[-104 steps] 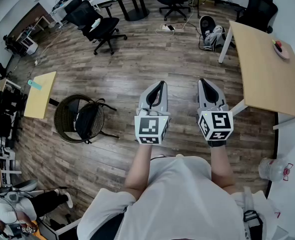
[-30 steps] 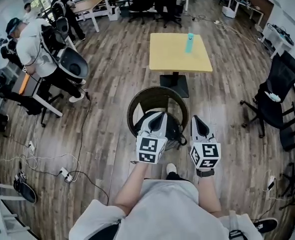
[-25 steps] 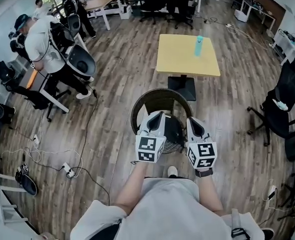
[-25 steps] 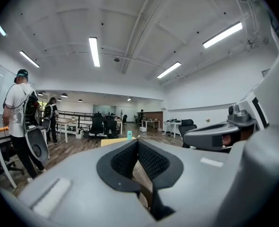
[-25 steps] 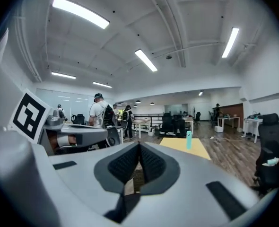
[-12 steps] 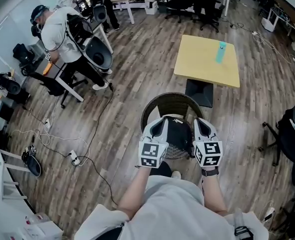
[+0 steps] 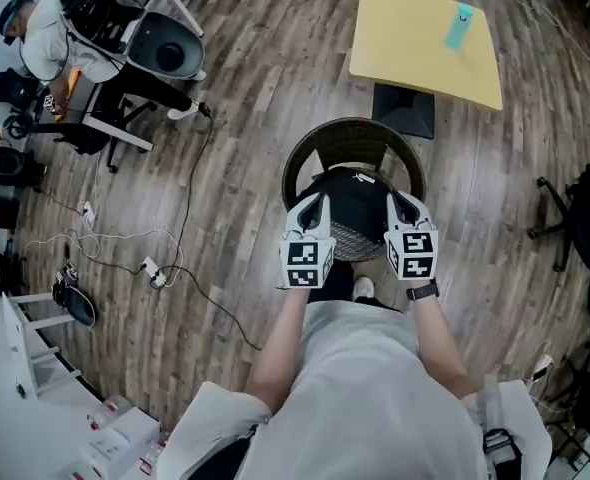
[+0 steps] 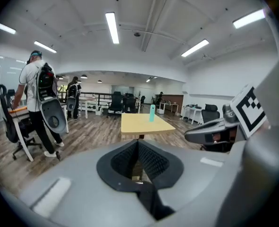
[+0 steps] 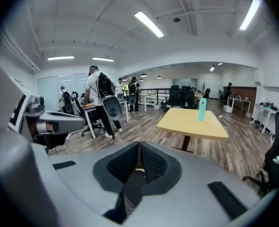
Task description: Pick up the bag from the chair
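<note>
Approach to the grasp, nothing held yet.

- The black bag (image 7: 355, 203) sits on the seat of the round wicker chair (image 7: 347, 143), filling most of the seat and resting against the curved back.
- The left gripper (image 7: 313, 208) is at the bag's left edge and the right gripper (image 7: 397, 206) at its right edge, so they flank it. From the head view we cannot tell whether either touches the fabric.
- Both gripper views show the jaws pressed together with nothing between them. They look out over the bag toward the yellow surface (image 7: 425, 38) and its teal bottle (image 7: 459, 26).

How we judge the step should go:
- We open both grippers wide before closing in, since shut tips would only push soft fabric away.
- We tip the grippers lower so the bag comes into their own views.
- We look for a strap, handle or firm fold near the bag's top. None can be made out from here.
- We pinch on both sides together and lift straight up, clear of the chair's rim.
- The wicker chair looks light and may shift if a strap snags.
</note>
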Tool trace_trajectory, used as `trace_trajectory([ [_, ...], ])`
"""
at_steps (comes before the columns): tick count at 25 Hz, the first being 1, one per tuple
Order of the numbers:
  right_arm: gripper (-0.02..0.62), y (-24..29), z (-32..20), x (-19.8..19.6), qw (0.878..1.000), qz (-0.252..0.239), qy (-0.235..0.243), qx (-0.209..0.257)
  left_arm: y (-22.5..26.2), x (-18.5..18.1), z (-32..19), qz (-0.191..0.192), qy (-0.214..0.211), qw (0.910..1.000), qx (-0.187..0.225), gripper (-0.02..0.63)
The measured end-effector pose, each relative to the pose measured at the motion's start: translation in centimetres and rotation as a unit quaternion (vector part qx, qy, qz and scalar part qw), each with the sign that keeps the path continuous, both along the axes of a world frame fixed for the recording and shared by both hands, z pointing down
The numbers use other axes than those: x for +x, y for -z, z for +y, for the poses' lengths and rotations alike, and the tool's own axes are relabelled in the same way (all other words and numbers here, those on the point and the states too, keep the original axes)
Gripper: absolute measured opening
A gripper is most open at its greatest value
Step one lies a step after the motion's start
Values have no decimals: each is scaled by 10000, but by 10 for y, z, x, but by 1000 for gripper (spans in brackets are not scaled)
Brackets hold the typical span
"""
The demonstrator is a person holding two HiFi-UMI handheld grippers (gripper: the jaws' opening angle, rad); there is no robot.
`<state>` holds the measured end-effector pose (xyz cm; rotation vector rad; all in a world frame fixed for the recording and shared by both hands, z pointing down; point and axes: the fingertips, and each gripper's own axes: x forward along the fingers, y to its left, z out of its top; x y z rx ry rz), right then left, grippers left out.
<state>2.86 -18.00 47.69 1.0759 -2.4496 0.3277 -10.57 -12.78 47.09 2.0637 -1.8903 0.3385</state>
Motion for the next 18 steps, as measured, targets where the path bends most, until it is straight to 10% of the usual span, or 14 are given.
trace_trajectory([
  [18, 6, -255, 1, 10, 9675, 693, -397, -2400, -252, -20, -50, 351, -947, 9733, -2060, 124],
])
